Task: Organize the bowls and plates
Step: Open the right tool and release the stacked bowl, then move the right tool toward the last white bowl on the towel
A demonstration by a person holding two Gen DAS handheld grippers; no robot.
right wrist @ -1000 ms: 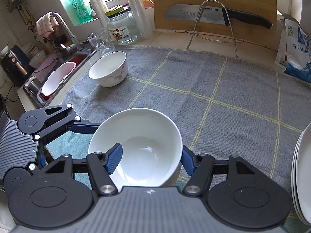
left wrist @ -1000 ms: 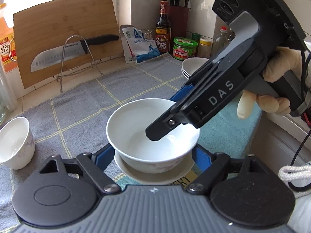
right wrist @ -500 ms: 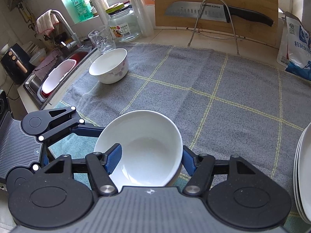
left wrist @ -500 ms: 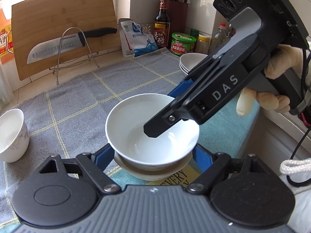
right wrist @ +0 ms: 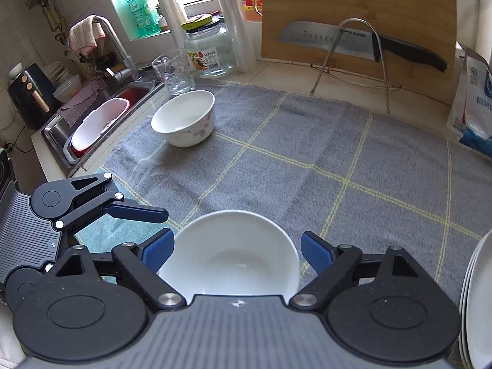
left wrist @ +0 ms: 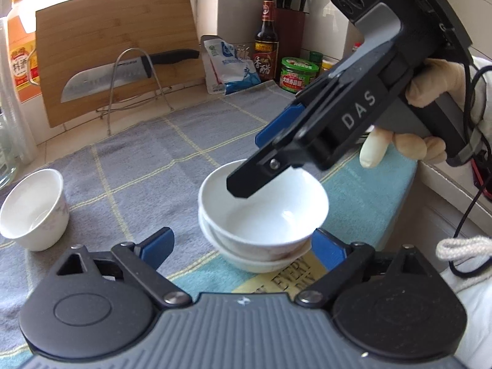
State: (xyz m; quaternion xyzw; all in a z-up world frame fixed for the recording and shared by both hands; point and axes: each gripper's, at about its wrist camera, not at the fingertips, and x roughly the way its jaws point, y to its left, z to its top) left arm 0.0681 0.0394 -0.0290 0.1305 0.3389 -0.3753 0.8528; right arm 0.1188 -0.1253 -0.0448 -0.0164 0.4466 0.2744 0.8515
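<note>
While bowls (left wrist: 261, 215) nest, right claw (right wrist: 236, 246) open — above

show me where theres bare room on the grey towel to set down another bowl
Free: the grey checked towel between the floral white bowl, the wire knife stand and the white plate stack. Crowded: the near edge, where the stacked white bowls and both grippers sit.

Two nested bowls (left wrist: 261, 215) at center; lone bowl (left wrist: 32, 207) at 9 o'clock; right gripper (left wrist: 258, 166) spread above the nested pair.
</note>
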